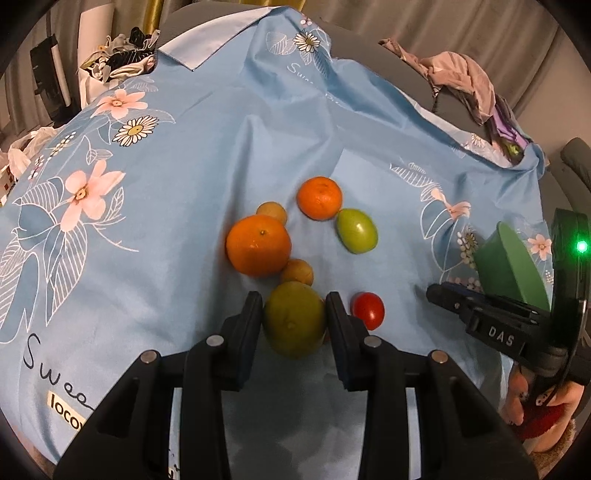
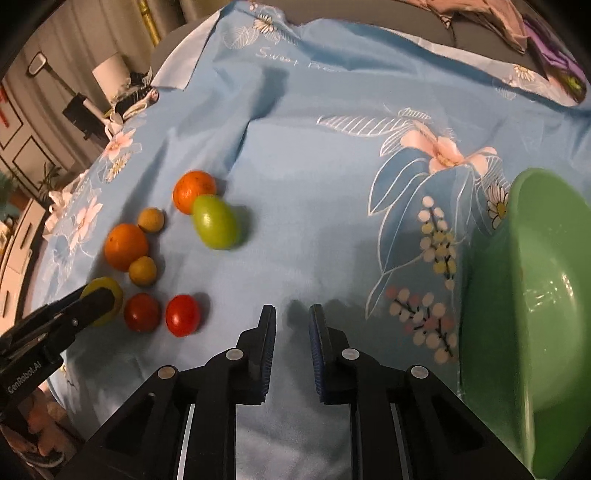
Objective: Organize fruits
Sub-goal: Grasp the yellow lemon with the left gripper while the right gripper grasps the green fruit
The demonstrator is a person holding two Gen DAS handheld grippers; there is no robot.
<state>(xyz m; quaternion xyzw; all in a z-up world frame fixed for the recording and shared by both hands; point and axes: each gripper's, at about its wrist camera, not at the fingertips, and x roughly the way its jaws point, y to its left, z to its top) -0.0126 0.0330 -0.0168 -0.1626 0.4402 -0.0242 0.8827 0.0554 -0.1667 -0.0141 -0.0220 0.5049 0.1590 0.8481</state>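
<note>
Left wrist view: we see the left gripper (image 1: pixel 293 314) flanking the yellow-green fruit (image 1: pixel 294 319).
Right gripper (image 2: pixel 291 321): narrow, empty, nearer the green bowl (image 2: pixel 524 295).

Light blue floral cloth (image 1: pixel 229 155) covered the surface, white "Sweet" script printed on it. Crumpled pinkish-purple clothes (image 1: pixel 469 85) lay at upper right of the left wrist view, patterned black-and-white fabric pile (image 1: pixel 122 55) at upper left. Beige curtains (image 1: pixel 480 22) hung behind.
</note>
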